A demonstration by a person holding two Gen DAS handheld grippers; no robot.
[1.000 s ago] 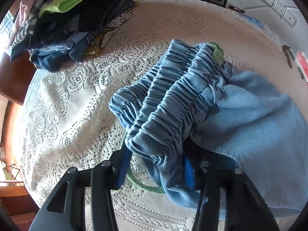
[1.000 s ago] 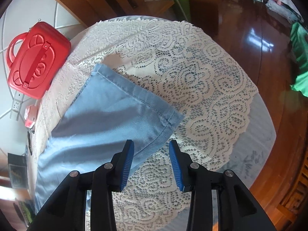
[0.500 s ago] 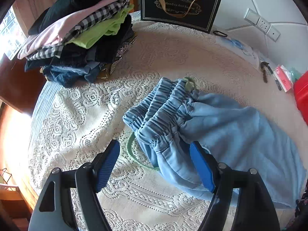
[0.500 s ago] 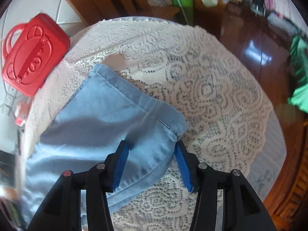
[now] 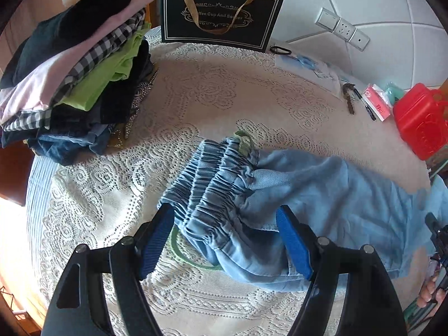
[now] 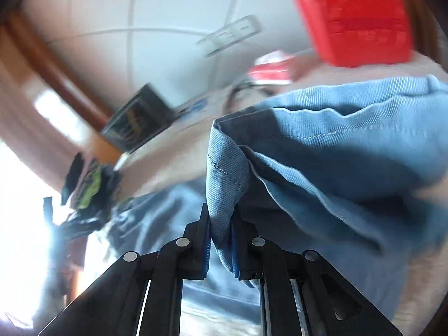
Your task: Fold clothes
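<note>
A black paper gift bag (image 5: 221,14) with gold ribbon handles stands at the far edge of the bench (image 5: 224,92), and its gold lettering reads "Coffee Cup And Saucer". The bench wears a white lace tablecloth. On it lie light blue denim trousers (image 5: 322,196) with a gathered elastic waistband and a green drawstring, waistband just ahead of the left gripper (image 5: 225,240). Its blue-padded fingers stand wide apart above the waistband, pressing on nothing. The right gripper (image 6: 221,240) has just been closing; its fingers now pinch the stitched hem of a trouser leg (image 6: 224,168), lifted off the bench in a blurred view. A stack of folded clothes (image 5: 75,75), black, pink, checked and lime green, sits far left. A red plastic carry case (image 5: 420,117) stands far right, beside a small pink-and-white packet (image 5: 376,102) whose print is too small to read, pens, and papers. White wall sockets (image 5: 343,29) sit behind.
</note>
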